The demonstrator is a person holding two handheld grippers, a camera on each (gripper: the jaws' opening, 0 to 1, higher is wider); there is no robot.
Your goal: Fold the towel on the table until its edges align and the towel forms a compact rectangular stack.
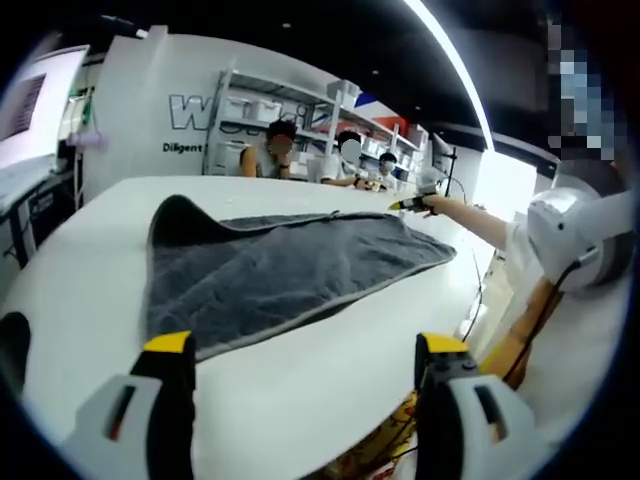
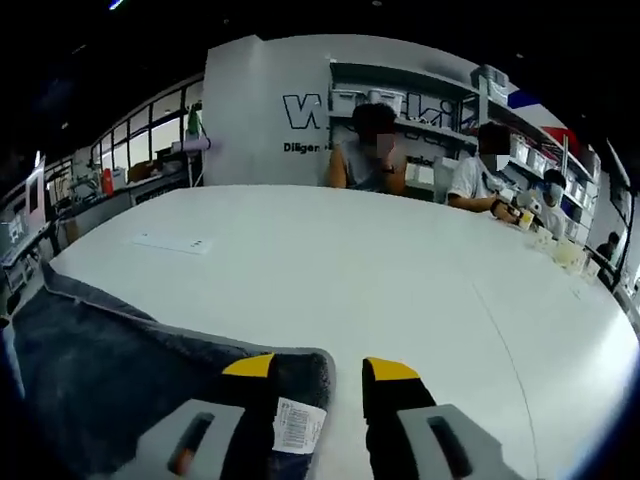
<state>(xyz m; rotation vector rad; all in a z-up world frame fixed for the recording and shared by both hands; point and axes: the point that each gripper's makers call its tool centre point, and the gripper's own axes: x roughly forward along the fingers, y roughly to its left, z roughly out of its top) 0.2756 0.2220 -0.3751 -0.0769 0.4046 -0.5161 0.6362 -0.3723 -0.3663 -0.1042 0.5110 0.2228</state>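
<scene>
Towel (image 1: 285, 275), dark grey, lies spread on the white table (image 1: 90, 290) in the left gripper view, ahead of the left gripper (image 1: 305, 350), whose yellow-tipped jaws stand wide apart with nothing between them. The cloth's near edge runs just beyond the left jaw tip, and its long axis stretches from the near left toward the far right, where the other gripper (image 1: 408, 204), held out at the end of a person's arm, sits at the far corner; whether it grips the cloth I cannot tell at this size. The far left corner is humped up off the table. On the white wall behind, big letters begin with "W" and a smaller line starts "Diligent"; the rest is hidden. In the right gripper view the towel (image 2: 120, 370) lies at the lower left, and its corner, carrying a small white tag (image 2: 292, 425) with print too fine to read, sits under the left jaw of the right gripper (image 2: 318, 368). These jaws are apart too, the table bare between them. People (image 2: 372, 150) sit at the table's far side.
</scene>
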